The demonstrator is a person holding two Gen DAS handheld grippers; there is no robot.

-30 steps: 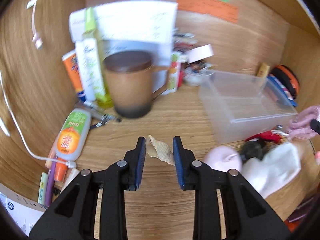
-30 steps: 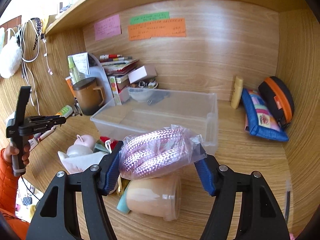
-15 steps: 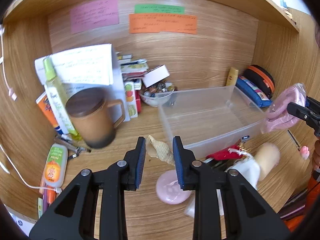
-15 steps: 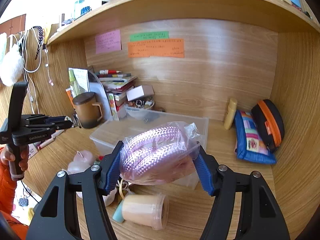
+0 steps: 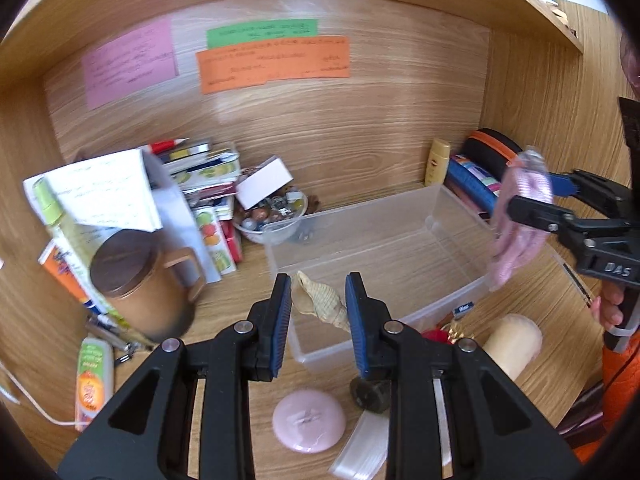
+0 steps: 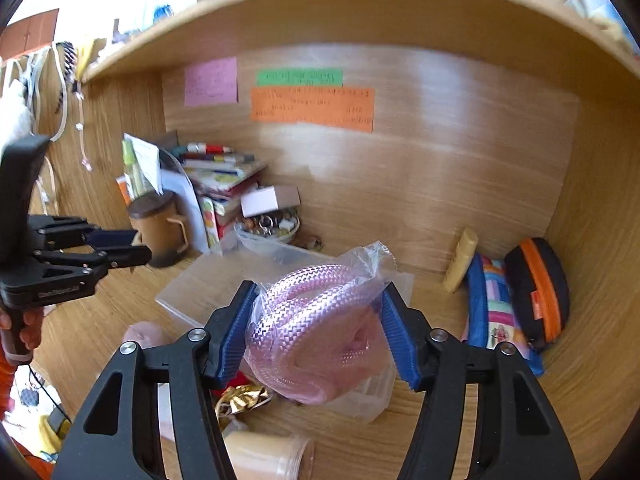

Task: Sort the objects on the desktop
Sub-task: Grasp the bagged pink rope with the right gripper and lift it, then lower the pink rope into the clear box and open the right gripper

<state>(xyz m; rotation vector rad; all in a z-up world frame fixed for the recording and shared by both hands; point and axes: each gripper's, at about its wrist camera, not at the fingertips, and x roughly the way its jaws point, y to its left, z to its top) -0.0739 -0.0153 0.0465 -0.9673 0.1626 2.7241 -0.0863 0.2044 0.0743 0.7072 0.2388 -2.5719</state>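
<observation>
My left gripper [image 5: 318, 304] is shut on a tan spiral seashell [image 5: 320, 300] and holds it above the near left corner of the clear plastic bin [image 5: 400, 240]. My right gripper [image 6: 316, 328] is shut on a bagged coil of pink rope [image 6: 316, 332], raised over the bin's near right side [image 6: 192, 292]. In the left wrist view the pink rope [image 5: 520, 220] hangs at the bin's right end. The bin looks empty.
A brown lidded mug [image 5: 140, 284], papers, books and a small bowl of trinkets [image 5: 272, 216] stand back left. Pouches [image 6: 520, 300] and a yellow tube [image 6: 460, 260] sit back right. A pink round pad [image 5: 308, 420], a cream cup [image 5: 512, 344] and small items lie in front of the bin.
Both grippers have risen and moved toward the bin. The shell has gone from above the bare desk to above the bin's corner; the rope is higher over the bin.
</observation>
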